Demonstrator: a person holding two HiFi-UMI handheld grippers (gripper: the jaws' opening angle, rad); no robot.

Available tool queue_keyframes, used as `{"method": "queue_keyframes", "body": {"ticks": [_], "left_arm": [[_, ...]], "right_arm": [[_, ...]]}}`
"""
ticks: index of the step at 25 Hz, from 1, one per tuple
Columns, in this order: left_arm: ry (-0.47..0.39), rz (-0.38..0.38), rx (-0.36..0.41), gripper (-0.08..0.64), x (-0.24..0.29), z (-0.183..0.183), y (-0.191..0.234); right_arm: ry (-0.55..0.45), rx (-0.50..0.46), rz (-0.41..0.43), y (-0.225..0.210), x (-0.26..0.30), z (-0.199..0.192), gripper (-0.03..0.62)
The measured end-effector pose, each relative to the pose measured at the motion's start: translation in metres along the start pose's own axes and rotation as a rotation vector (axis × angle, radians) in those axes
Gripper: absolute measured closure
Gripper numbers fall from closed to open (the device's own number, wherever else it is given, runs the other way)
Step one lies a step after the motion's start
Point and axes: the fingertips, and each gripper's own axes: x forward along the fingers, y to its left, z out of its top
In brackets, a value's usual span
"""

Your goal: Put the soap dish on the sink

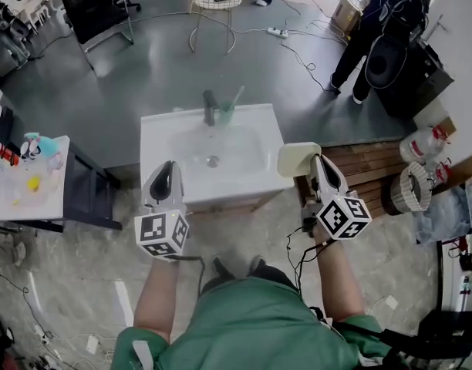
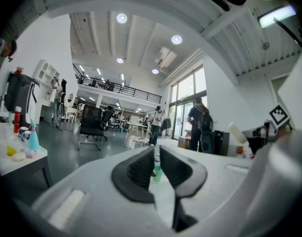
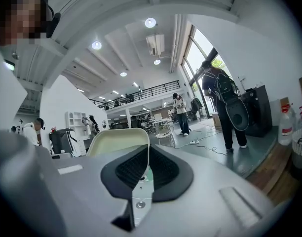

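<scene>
Here, right gripper (image 1: 313, 162) clenched on soap dish (image 1: 295, 159) at sink's (image 1: 160, 139) right edge, left gripper (image 1: 166, 169) barely parted, empty, over front-left edge.

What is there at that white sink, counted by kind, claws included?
Sink: 1
Tap: 1
Green cup: 1
Toothbrush: 1
Soap dish: 1
Claws: 2, left claw and right claw, which holds the dish
Total: 7

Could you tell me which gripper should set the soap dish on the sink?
The right gripper: it grips the soap dish by the sink's right edge; the left gripper holds nothing.
</scene>
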Motion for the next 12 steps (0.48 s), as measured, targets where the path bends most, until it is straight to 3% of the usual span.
{"method": "queue_keyframes", "body": {"ticks": [12], "left_arm": [[0.034, -0.02, 0.01, 0.528, 0.036, -0.01, 0.001]], "right_arm": [[0.012, 0.038, -0.001, -0.019, 0.046, -0.008, 0.583]]}}
